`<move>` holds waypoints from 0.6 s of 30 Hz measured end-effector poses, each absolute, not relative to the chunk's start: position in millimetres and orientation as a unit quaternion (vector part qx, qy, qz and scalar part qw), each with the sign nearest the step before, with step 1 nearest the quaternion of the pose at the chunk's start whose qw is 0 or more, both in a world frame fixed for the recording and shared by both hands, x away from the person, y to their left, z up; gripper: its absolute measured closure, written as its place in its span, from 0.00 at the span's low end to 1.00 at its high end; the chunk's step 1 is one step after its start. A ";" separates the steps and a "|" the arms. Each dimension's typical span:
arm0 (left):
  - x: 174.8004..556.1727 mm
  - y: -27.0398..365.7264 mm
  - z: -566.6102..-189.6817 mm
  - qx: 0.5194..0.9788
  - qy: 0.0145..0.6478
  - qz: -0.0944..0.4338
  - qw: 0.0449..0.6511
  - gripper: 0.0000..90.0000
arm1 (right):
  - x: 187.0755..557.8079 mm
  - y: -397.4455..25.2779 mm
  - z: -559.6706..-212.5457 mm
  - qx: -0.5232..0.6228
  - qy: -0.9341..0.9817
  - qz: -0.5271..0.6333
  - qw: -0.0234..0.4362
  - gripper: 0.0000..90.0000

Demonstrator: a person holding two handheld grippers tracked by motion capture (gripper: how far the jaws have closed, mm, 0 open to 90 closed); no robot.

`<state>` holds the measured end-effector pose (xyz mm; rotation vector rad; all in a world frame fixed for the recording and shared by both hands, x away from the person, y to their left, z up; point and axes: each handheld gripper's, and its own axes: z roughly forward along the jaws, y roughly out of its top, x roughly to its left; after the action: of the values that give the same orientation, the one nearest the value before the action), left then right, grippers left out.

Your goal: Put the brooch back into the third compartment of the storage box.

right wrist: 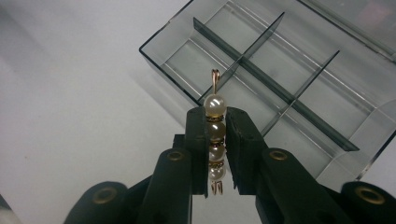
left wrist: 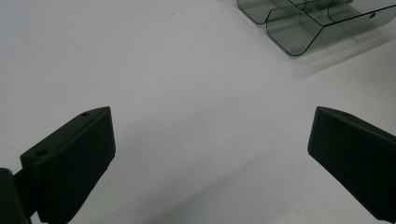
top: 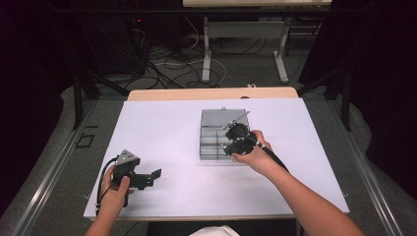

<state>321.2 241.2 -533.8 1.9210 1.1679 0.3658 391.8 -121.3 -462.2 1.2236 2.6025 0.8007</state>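
The right gripper point(right wrist: 216, 140) has its jaws pressed in on a pearl pendant point(right wrist: 215, 135), a short string of four cream pearls with small gold spacers between them. The pendant stands lengthwise between the jaws: its top pearl and a gold loop stick out past the jaw tips, and a small gold end shows below the lowest pearl. In the right gripper view it hangs just over the near corner of a clear smoky plastic compartment box point(right wrist: 327, 88), whose thin dividers split it into several cells; which cell lies under the pendant cannot be told. The box's lid stands open at the far side.

From the high view, the right gripper point(top: 235, 139) and the right hand point(top: 253, 155) sit over the right part of the box point(top: 212, 140), which lies near the middle of the white-covered bench point(top: 162, 128).

The left gripper point(top: 147, 176) rests near the front left of the bench, held in the left hand point(top: 118, 186), well apart from the box. Its jaws are spread wide with nothing but bare white surface between them, and the box point(left wrist: 299, 28) shows at the far upper right of its view.

No brand, label or writing can be read on the box, the pendant or the grippers.
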 end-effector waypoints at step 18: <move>321.0 241.3 -533.8 0.766 0.466 0.145 0.418 0.01 | 404.7 -122.0 -453.3 0.414 0.863 0.266 0.115 0.89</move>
<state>321.0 241.3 -533.8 1.9218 1.1691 0.3646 404.7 -122.0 -453.3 1.2134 2.5288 0.7810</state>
